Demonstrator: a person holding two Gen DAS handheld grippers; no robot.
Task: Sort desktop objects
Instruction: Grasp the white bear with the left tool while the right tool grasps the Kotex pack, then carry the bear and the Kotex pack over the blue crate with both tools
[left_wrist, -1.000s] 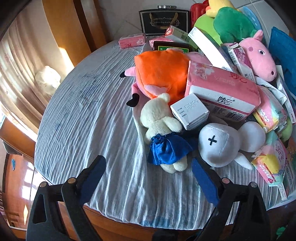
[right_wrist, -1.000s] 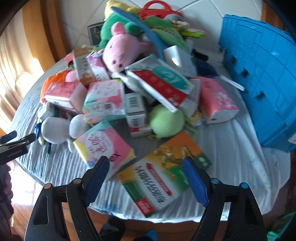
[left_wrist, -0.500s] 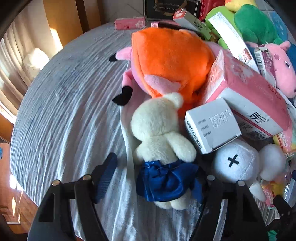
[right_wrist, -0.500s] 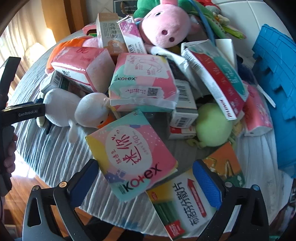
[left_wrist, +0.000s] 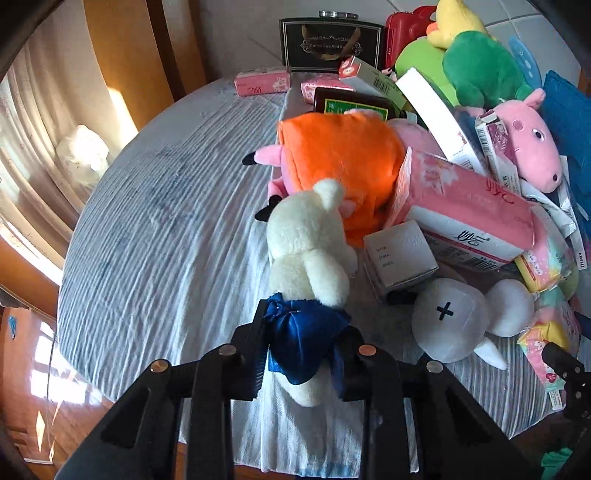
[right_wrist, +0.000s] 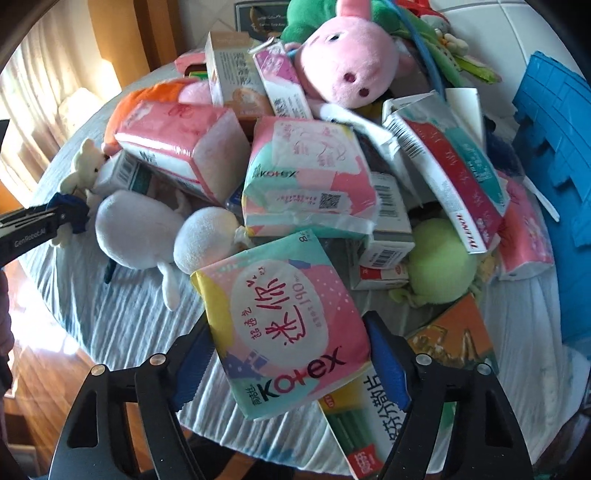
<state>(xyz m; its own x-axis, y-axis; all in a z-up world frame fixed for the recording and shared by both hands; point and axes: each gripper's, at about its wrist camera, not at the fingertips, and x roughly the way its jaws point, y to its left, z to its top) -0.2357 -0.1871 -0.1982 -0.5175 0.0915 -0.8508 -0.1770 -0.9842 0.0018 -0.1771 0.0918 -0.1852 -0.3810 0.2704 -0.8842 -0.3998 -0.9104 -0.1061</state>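
Note:
A cream teddy bear (left_wrist: 306, 236) in a blue satin skirt lies at the near edge of the pile on the round clothed table (left_wrist: 166, 221). My left gripper (left_wrist: 301, 350) has its jaws closing, and both pads press into the skirt. The same bear (right_wrist: 86, 162) and left gripper (right_wrist: 55, 218) show at the left in the right wrist view. A pink and teal Kotex pack (right_wrist: 280, 306) lies tilted at the front of the pile. My right gripper (right_wrist: 290, 354) straddles it with jaws closing, its blue pads against both sides.
Beside the bear lie a white round plush (left_wrist: 447, 321), a small white box (left_wrist: 399, 254), a pink tissue pack (left_wrist: 461, 206) and an orange plush (left_wrist: 343, 155). A blue crate (right_wrist: 554, 147) stands at the right. An orange-green box (right_wrist: 369, 417) lies under the Kotex pack.
My left gripper came in over the bear and closed from wide open onto its skirt. My right gripper dropped toward the Kotex pack, widened, then narrowed around it.

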